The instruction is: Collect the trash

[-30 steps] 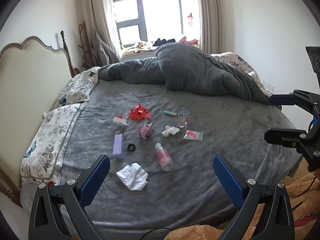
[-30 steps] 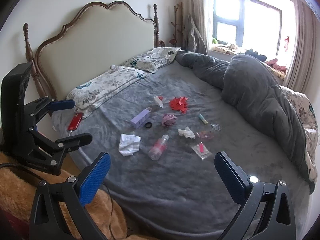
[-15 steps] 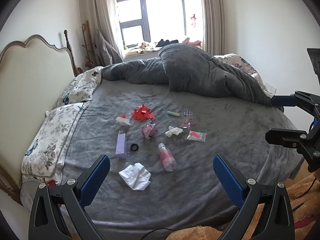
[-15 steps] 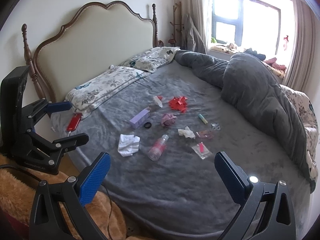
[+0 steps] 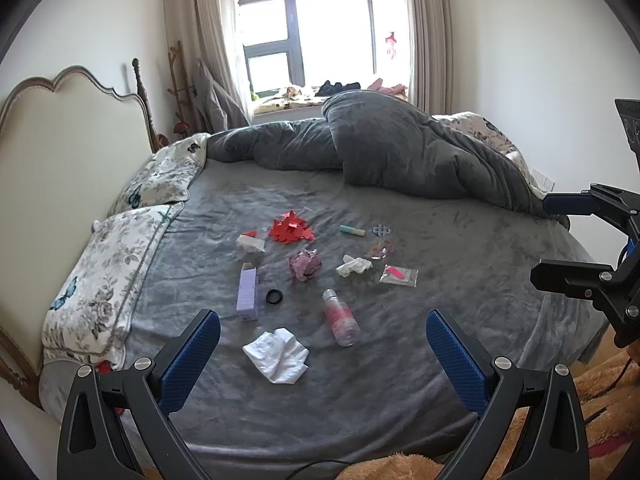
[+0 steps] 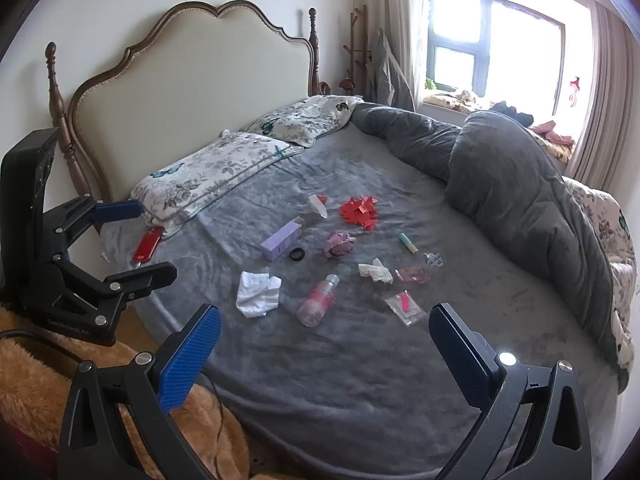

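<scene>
Both grippers, left gripper [image 5: 323, 344] and right gripper [image 6: 325, 340], hover short of bed [image 5: 460, 248], fingers spread wide, empty, likely ready for first grab. Trash clustered frame centre: white tissue [image 5: 277, 355] nearest, pink bottle [image 5: 340, 317] beside it.

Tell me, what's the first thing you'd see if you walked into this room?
Probably the litter in the middle of the grey bed: a bright heap of red paper scraps, with a crumpled white tissue and a pink bottle lying nearer the foot edge. Behind them a big grey duvet is bunched up under the bright window. Both grippers, left and right, hang open, holding nothing.
</scene>
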Tool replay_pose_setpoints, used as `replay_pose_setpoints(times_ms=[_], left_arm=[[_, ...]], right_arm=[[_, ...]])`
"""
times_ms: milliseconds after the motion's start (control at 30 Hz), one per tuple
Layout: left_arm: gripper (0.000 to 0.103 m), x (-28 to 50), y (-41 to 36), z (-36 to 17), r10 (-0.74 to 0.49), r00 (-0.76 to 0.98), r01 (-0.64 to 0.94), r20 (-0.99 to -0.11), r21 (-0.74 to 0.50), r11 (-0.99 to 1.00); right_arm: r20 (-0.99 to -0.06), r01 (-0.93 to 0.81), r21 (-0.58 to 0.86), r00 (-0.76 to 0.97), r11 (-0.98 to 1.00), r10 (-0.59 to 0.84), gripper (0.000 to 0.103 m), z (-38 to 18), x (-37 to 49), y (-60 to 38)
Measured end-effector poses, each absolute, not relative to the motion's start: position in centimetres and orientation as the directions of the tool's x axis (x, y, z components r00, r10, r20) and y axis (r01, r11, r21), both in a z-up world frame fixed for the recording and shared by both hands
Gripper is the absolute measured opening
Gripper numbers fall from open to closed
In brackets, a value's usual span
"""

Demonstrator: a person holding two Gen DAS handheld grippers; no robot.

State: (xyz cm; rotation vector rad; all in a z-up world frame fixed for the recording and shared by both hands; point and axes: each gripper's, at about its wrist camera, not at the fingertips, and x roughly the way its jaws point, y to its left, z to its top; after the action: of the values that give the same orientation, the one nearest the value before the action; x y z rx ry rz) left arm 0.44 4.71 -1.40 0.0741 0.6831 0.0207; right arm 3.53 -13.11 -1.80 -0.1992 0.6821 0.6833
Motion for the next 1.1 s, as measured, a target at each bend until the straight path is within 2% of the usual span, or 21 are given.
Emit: replay_pose_setpoints(times_ms=[333,600,800,1100], left_arm=[[0.103,1.3,6.5,-1.8,0.045,0.76,-0.005,-0.648,0.064,0.998],[0.103,4.7,11.4,-5.5,0.075,0.658,-0.073,-0.749,0.036,0.997],[0.103,9.1,13.8,-10.8,0.099,0.553,-0.126,-0.828,0.035,0.991],[0.103,16.7,15.4,-22.2,0.089,0.301,-0.231,-0.949,0.018,0.973]], right_arm=[[-0.65,-0.636,0.048,0.565,0.77,0.508,0.103,-1.7,3.9,-12.2],[-0.711,-0.604,0.112,0.506,0.789,0.488,0.103,-3.7,6.1,-9.8],[-0.772,-0.585,0.153,0.432,0.796,0.466,0.103,-6.5,7.8,-8.0],[-0.843,-0.555,0.219,0.307,0.802,0.442,0.103,-11.2,14.9,-5.1]])
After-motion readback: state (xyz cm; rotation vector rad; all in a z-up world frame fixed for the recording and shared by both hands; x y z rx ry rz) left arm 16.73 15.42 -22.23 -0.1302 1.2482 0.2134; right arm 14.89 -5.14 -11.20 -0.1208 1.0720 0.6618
